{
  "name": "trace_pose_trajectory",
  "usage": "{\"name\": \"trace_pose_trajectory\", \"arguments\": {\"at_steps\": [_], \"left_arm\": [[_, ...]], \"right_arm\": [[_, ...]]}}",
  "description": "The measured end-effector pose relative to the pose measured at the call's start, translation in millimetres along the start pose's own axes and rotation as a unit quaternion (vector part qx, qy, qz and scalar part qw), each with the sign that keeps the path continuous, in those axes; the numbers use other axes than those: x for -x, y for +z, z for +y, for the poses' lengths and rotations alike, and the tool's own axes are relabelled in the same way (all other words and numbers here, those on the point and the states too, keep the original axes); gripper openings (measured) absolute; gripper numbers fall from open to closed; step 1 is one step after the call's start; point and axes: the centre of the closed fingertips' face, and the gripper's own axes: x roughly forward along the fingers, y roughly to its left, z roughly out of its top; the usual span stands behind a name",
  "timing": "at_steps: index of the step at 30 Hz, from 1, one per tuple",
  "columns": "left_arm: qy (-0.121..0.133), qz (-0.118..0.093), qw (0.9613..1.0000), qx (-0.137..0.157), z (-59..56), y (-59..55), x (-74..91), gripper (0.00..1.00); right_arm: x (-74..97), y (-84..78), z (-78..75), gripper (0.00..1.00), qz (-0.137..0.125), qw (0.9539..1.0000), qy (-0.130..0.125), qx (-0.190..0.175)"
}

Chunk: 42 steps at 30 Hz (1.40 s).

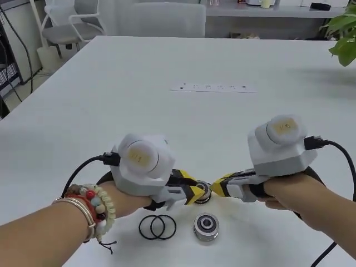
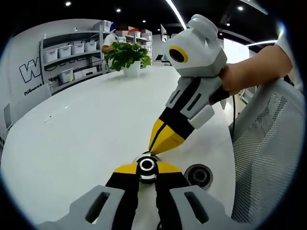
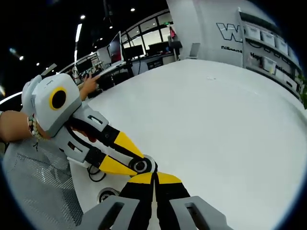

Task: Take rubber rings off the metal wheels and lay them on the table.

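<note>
A small metal wheel [image 1: 203, 191] is held just above the table between both grippers. My left gripper [image 1: 196, 193] is shut on this wheel [image 2: 147, 166], its yellow jaws clamping it from both sides. My right gripper [image 1: 214, 188] comes in from the right with its jaws pressed together, tips [image 2: 155, 147] touching the wheel's rim; whether they pinch a ring is hidden. In the right gripper view my own jaws [image 3: 154, 176] meet beside the held wheel [image 3: 140, 166]. Two black rubber rings [image 1: 157, 227] lie overlapping on the table, with a second metal wheel [image 1: 206, 227] beside them.
The white table [image 1: 183, 122] stretches far ahead, with a flat strip of markings [image 1: 214, 87] near its middle. A green plant [image 1: 344, 39] stands at the far right edge. Chairs [image 1: 72, 22] sit beyond the far left corner. Cables trail from both grippers.
</note>
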Motion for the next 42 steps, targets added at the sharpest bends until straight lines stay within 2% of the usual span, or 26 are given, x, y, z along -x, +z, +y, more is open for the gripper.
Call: {"name": "trace_pose_trajectory", "arguments": {"at_steps": [2, 4, 7, 11, 33, 35, 37, 38, 39, 40, 41, 42], "left_arm": [[0.0, 0.0, 1.0, -0.001, 0.1, 0.1, -0.1, 0.08], [0.0, 0.0, 1.0, -0.005, -0.2, 0.3, -0.1, 0.08], [0.001, 0.001, 1.0, -0.007, -0.4, 0.5, -0.2, 0.08], [0.002, 0.001, 1.0, -0.008, -0.1, 0.7, -0.2, 0.08], [-0.001, 0.0, 0.9998, -0.02, -1.7, 0.9, 0.8, 0.08], [-0.001, 0.001, 0.9998, -0.02, -1.6, 0.8, 0.6, 0.08], [0.003, 0.001, 0.9999, -0.013, -0.4, 0.7, -0.9, 0.08], [0.0, 0.0, 0.9999, -0.01, -0.8, 1.2, -2.4, 0.08], [0.0, 0.001, 0.9999, -0.011, -1.1, 0.8, -2.4, 0.08], [0.0, 0.0, 0.9999, -0.011, -1.3, 0.8, -1.3, 0.08], [0.0, -0.001, 0.9999, -0.01, -1.3, 0.8, -1.1, 0.08], [0.0, 0.0, 0.9999, -0.011, -1.4, 0.9, -1.0, 0.08]], "right_arm": [[0.0, 0.1, 1.4, 0.0, 0.001, 1.0, 0.002, -0.004], [0.3, 1.1, 2.9, 0.0, 0.0, 0.9997, 0.004, -0.024], [0.1, 1.8, 4.8, 0.0, 0.002, 0.9999, 0.003, -0.012], [0.9, 2.2, 5.0, 0.0, 0.004, 0.9998, 0.003, -0.018], [3.5, 7.2, 15.1, 0.0, 0.007, 0.9999, 0.014, -0.001], [3.7, 10.0, 18.7, 0.0, 0.001, 0.9997, 0.023, -0.005], [4.3, 15.8, 29.5, 0.0, -0.008, 0.9988, 0.047, -0.012], [6.2, 36.8, 41.9, 0.0, -0.059, 0.9953, 0.073, -0.025], [7.5, 23.9, 28.8, 0.0, -0.012, 0.9992, 0.027, -0.026], [5.5, 23.6, 21.9, 0.0, -0.009, 0.9997, 0.007, 0.02], [1.4, 23.5, 30.1, 0.0, -0.015, 0.9995, 0.023, 0.011], [1.3, 23.8, 29.6, 0.0, -0.017, 0.9995, 0.027, 0.005]]}}
